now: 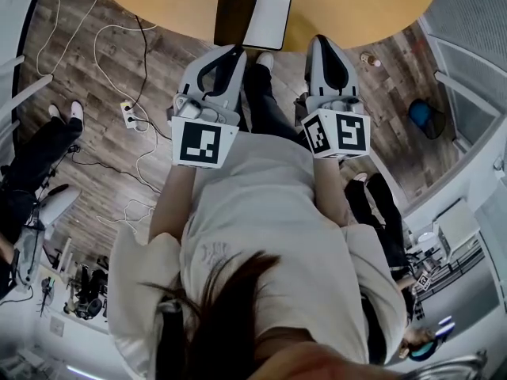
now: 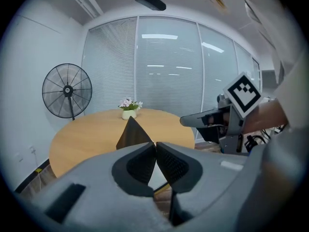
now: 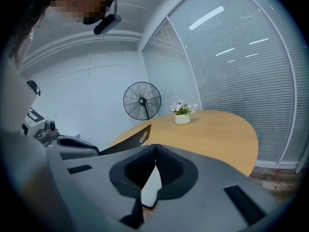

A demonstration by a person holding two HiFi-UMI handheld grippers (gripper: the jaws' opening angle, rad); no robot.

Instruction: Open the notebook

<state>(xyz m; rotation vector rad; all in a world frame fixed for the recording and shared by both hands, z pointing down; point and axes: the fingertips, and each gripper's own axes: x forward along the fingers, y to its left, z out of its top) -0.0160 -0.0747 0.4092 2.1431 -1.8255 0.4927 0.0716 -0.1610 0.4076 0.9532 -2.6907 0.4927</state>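
Notebook (image 1: 270,12): lies at the near edge of the round wooden tabletop (image 1: 158,6), ahead of both tools. It is open. Its dark cover (image 3: 126,142) is lifted clear of the page and tilted up on the left side, with a small pale mark on its face. The white page (image 1: 273,22) lies flat to the right of the cover.

Left tool (image 2: 155,145): clenched, jaw tips meeting, nothing between them. It is held off the tabletop, short of the near edge and apart from the notebook, and carries a marker cube (image 1: 203,142) at its rear.

Right tool (image 3: 154,147): clenched, tips together, also empty. It is level with the left one and just short of the same edge. Its own marker cube (image 1: 337,133) sits at its rear.

Flower pot (image 2: 129,111): small and white with pale blooms, standing toward the far edge of the tabletop, well apart from the notebook.

Standing fan (image 2: 67,91): black, on the floor beyond the tabletop, against the wall.

Cables (image 1: 119,46): white, looping across the wooden floor on the left, with a power strip (image 1: 127,115) among them.
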